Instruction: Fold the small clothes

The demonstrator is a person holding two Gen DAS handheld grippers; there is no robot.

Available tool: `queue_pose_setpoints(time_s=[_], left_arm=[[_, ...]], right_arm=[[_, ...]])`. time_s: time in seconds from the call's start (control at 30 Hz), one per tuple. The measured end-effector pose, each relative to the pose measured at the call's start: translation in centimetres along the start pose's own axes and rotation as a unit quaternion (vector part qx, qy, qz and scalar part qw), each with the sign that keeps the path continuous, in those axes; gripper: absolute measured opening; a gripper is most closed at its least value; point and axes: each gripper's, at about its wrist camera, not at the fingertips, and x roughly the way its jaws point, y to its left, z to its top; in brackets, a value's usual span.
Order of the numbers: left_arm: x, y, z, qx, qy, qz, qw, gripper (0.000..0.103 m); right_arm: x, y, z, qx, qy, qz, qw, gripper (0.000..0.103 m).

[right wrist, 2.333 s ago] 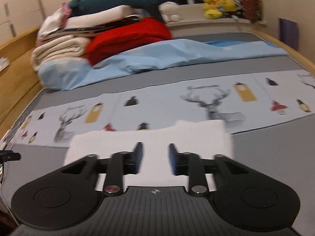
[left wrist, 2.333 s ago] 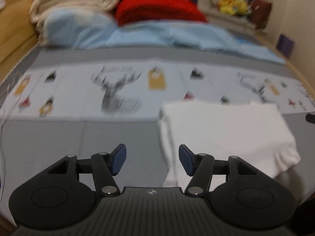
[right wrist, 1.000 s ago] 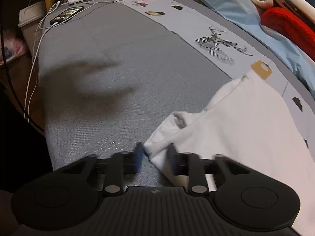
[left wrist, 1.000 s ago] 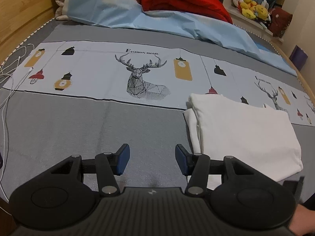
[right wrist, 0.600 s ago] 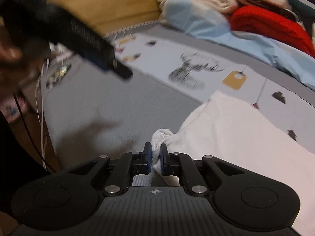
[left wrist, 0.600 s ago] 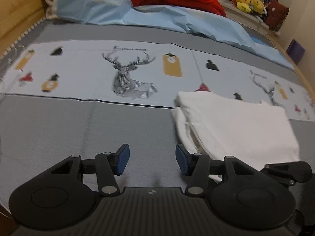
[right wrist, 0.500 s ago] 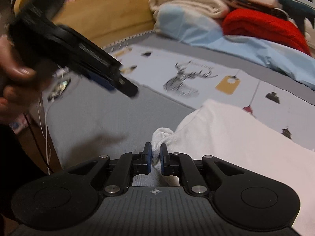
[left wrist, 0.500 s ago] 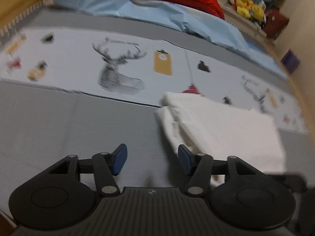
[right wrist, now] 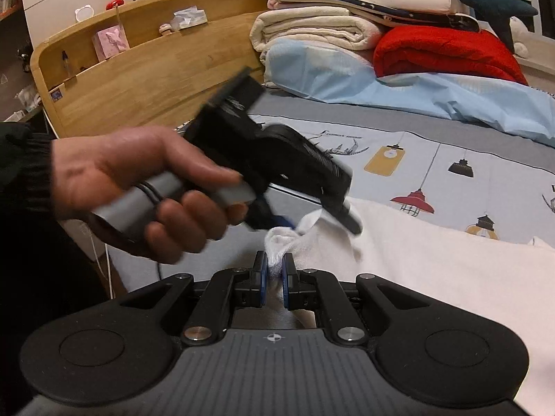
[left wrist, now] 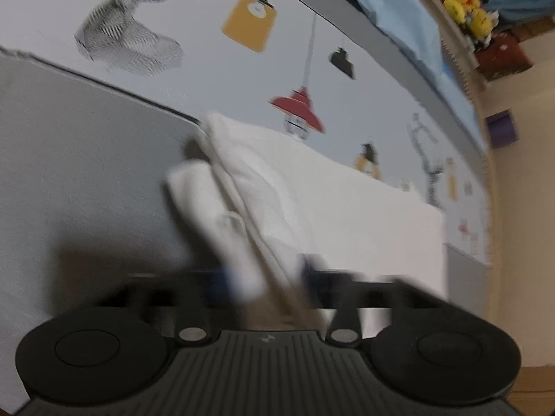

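Left wrist: white garment [left wrist: 347, 208] long axis runs lower-left to upper-right.

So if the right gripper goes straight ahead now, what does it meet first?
Probably the left gripper, held by the left hand just beyond the white garment it pinches; depth is unclear.

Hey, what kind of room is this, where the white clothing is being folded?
Almost certainly a bedroom: the white garment lies on a bed with a deer-and-lantern printed sheet, a curved wooden headboard behind it, and folded cream and red blankets stacked near it.
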Motion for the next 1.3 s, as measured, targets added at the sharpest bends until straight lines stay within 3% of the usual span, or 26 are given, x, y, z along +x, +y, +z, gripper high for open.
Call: queue_pose_setpoints(time_s=[0.07, 0.13, 0.27, 0.33, 0.4, 0.53, 0.63, 0.73, 0.8, 0.87, 0.97, 1.03, 1.07, 1.13, 1.2, 1.3], left_arm=[[-1.5, 0.7, 0.0, -0.004, -0.021, -0.003, 0.9998, 0.013], [-4.4, 0.9, -0.2, 0.005, -0.068, -0.001, 0.9976, 0.013], [-10.3, 0.7, -1.4, 0.024, -0.178, 0.009, 0.9836, 0.012], [-10.9, -0.2, -1.7, 0.045, -0.192, 0.019, 0.9802, 0.012], [-9.9, -1.4, -1.4, 0.053, -0.178, 0.026, 0.9823, 0.012], [-6.8, -6.4, -1.5, 0.106, -0.161, 0.029, 0.9808, 0.012], [-4.7, -11.0, -2.5, 0.146, -0.159, -0.007, 0.9763, 0.012], [-3.2, -16.3, -4.3, 0.213, -0.163, -0.068, 0.9609, 0.019], [-2.8, -19.3, -5.8, 0.256, -0.180, -0.102, 0.9443, 0.036], [-2.6, -20.6, -6.7, 0.273, -0.199, -0.110, 0.9349, 0.044], [-1.3, -20.4, -6.8, 0.274, -0.183, -0.081, 0.9405, 0.043], [-0.3, -19.4, -6.5, 0.275, -0.159, -0.058, 0.9464, 0.042], [0.4, -19.0, -6.5, 0.277, -0.140, -0.049, 0.9493, 0.042], [1.7, -18.3, -6.4, 0.290, -0.099, -0.038, 0.9509, 0.042], [3.1, -17.8, -6.9, 0.321, -0.057, -0.026, 0.9451, 0.042], [5.3, -17.5, -8.6, 0.373, 0.000, -0.007, 0.9279, 0.041]], right_arm=[[0.5, 0.6, 0.3, 0.002, 0.000, 0.010, 1.000, 0.008], [0.8, 1.6, 0.9, 0.013, -0.012, 0.038, 0.999, 0.008], [0.6, 2.8, 2.8, 0.066, -0.056, 0.094, 0.992, 0.008], [0.1, 2.5, 3.3, 0.094, -0.075, 0.103, 0.987, 0.008], [-0.3, 1.8, 3.2, 0.117, -0.079, 0.090, 0.986, 0.008], [-2.1, -0.9, 1.3, 0.153, -0.072, 0.021, 0.985, 0.008], [-4.8, -3.9, -0.8, 0.186, -0.078, -0.050, 0.978, 0.007], [-8.5, -6.6, -3.1, 0.215, -0.103, -0.142, 0.961, 0.007], [-10.8, -8.4, -4.5, 0.234, -0.107, -0.216, 0.942, 0.007], [-11.9, -10.5, -6.2, 0.274, -0.081, -0.269, 0.920, 0.007], [-11.7, -14.3, -9.3, 0.346, -0.010, -0.302, 0.888, 0.008], [-11.5, -16.3, -11.4, 0.403, 0.013, -0.300, 0.864, 0.012], [-11.3, -17.0, -12.0, 0.424, 0.019, -0.287, 0.859, 0.014], [-11.3, -17.5, -12.1, 0.437, 0.013, -0.279, 0.855, 0.021], [-11.6, -17.8, -12.0, 0.438, -0.004, -0.267, 0.858, 0.048], [-10.8, -19.0, -11.6, 0.438, -0.009, -0.254, 0.862, 0.048]])
